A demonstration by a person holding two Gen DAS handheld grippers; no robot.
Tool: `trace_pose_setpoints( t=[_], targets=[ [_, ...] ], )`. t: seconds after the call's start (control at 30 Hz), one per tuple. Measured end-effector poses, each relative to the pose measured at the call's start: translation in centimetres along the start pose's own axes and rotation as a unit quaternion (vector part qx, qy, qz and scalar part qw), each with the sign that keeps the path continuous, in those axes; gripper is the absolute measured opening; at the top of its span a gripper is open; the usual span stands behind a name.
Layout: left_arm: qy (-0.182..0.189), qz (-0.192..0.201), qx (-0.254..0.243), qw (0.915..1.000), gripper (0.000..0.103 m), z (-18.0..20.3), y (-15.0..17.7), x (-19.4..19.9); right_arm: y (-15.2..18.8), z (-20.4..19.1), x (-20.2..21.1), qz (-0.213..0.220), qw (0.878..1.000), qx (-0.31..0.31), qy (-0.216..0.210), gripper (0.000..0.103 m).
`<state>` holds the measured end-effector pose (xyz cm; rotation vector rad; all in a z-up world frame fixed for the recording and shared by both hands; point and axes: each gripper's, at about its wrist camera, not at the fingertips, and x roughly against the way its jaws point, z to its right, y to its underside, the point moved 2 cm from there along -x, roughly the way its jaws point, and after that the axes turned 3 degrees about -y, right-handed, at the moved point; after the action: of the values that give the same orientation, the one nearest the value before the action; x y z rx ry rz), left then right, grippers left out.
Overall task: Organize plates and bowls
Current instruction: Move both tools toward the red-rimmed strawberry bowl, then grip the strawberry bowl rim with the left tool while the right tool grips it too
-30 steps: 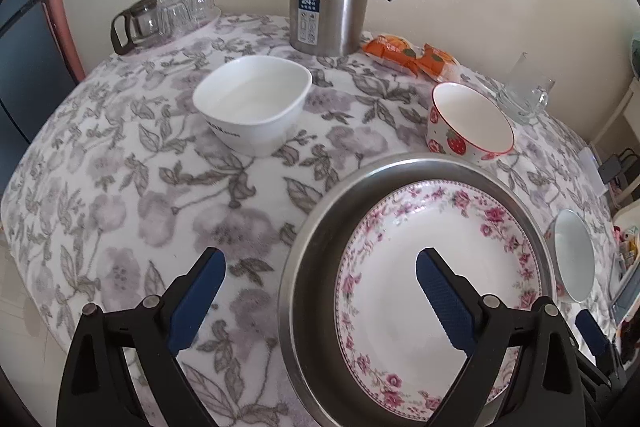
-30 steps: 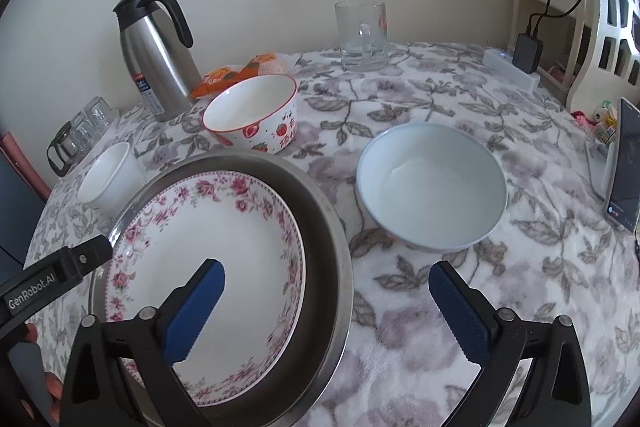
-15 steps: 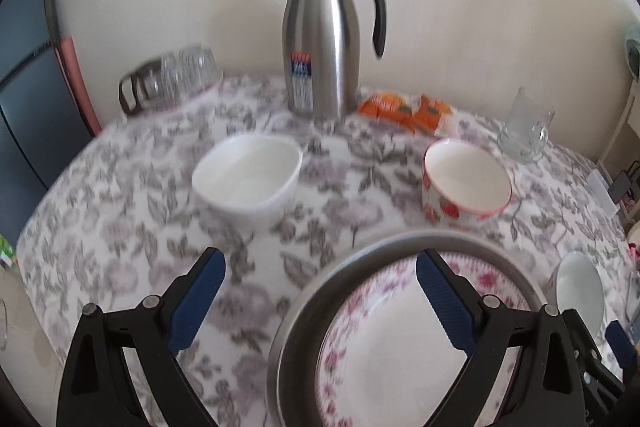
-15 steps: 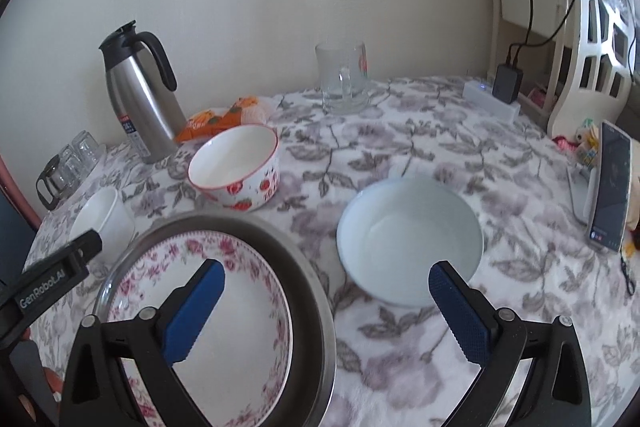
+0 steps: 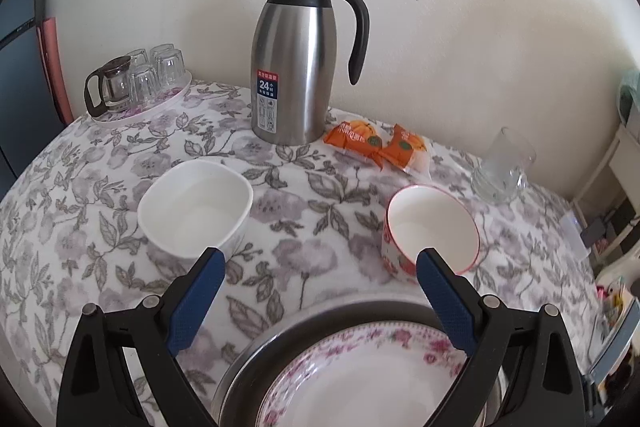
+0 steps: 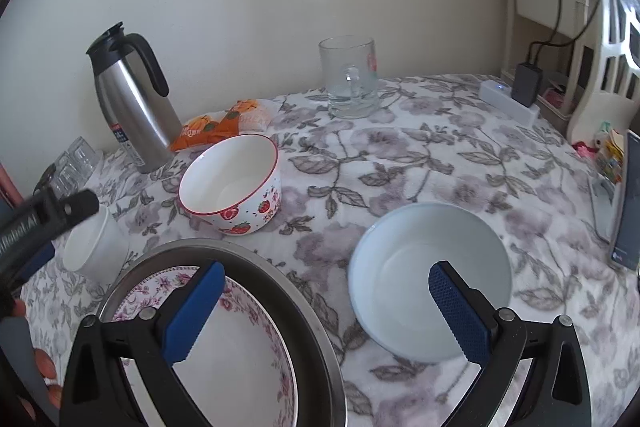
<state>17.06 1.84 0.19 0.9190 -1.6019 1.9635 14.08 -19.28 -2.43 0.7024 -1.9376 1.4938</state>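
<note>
Left wrist cam first: my left gripper [image 5: 320,263] has its jaws spread wide with nothing between them, hanging over the floral tablecloth [image 5: 296,203]. At the bottom centre of the frame I can see the pink-flowered plate [image 5: 360,383] sitting inside the metal pan [image 5: 256,355]. The square white bowl [image 5: 196,207] is left of centre, partly behind the left finger, and the strawberry bowl [image 5: 430,229] is right of centre, behind the right finger. The steel thermos jug [image 5: 298,67] stands upright at top centre, orange snack packets [image 5: 376,143] just to its right, a glass mug [image 5: 502,167] over at the right edge, and a tray of small glasses [image 5: 140,79] in the upper left. Over on the right wrist cam: my right gripper [image 6: 326,283] is also released, fingers wide apart and empty. The plate in the pan fills the lower left, under the left finger. A pale blue bowl [image 6: 420,275] sits at lower right, behind the right finger tip. The strawberry bowl is in the middle-left, apart from the pan's rim, and the white bowl peeks out at the left edge behind the other gripper's black body.
</note>
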Motion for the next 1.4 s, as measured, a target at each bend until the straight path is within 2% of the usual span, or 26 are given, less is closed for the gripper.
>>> trace_pose_setpoints(
  t=[0.23,0.37,0.7,0.8,0.87,1.03,1.1,1.13,1.2,1.27,1.33,1.4],
  targets=[
    [0.022,-0.004,-0.006,0.9997,0.097,0.9,-1.6,-1.2,-1.3,0.1,-0.8,0.011,1.000,0.000,-0.007,0.103],
    [0.045,-0.008,-0.018,0.9988,0.097,1.8,-2.4,-2.0,-1.8,0.5,-1.9,0.001,1.000,-0.011,-0.021,0.103],
    [0.077,-0.060,-0.025,0.9949,0.096,3.2,-2.6,-5.9,-5.1,-0.2,-4.8,-0.029,0.998,-0.012,-0.048,0.102],
    [0.078,-0.068,-0.030,0.9942,0.092,3.5,-2.8,-6.7,-6.2,-0.5,-5.9,-0.044,0.998,-0.011,-0.053,0.094],
    [0.082,-0.073,-0.034,0.9934,0.086,3.7,-2.9,-7.3,-6.8,-0.5,-6.8,-0.056,0.997,-0.016,-0.059,0.082],
    [0.090,-0.086,-0.034,0.9916,0.080,4.1,-3.1,-8.8,-7.6,-1.1,-9.0,-0.088,0.994,-0.009,-0.057,0.067],
    [0.094,-0.101,-0.036,0.9898,0.068,4.5,-2.9,-9.6,-7.7,-1.3,-9.8,-0.100,0.994,-0.007,-0.051,0.063],
    [0.101,-0.112,-0.032,0.9881,0.066,4.6,-2.8,-10.0,-7.7,-1.3,-10.3,-0.108,0.993,-0.006,-0.050,0.061],
    [0.119,-0.125,-0.023,0.9847,0.065,5.0,-2.8,-10.4,-7.8,-1.5,-11.0,-0.116,0.992,-0.007,-0.052,0.056],
    [0.122,-0.128,-0.025,0.9839,0.064,5.4,-2.9,-10.6,-7.8,-1.6,-11.6,-0.125,0.991,-0.005,-0.049,0.048],
    [0.120,-0.133,-0.025,0.9834,0.058,5.5,-2.9,-11.0,-7.8,-1.6,-12.3,-0.132,0.990,-0.009,-0.046,0.044],
    [0.122,-0.146,-0.012,0.9817,0.048,5.3,-2.8,-11.8,-7.8,-1.7,-12.8,-0.137,0.989,-0.010,-0.047,0.040]
  ],
)
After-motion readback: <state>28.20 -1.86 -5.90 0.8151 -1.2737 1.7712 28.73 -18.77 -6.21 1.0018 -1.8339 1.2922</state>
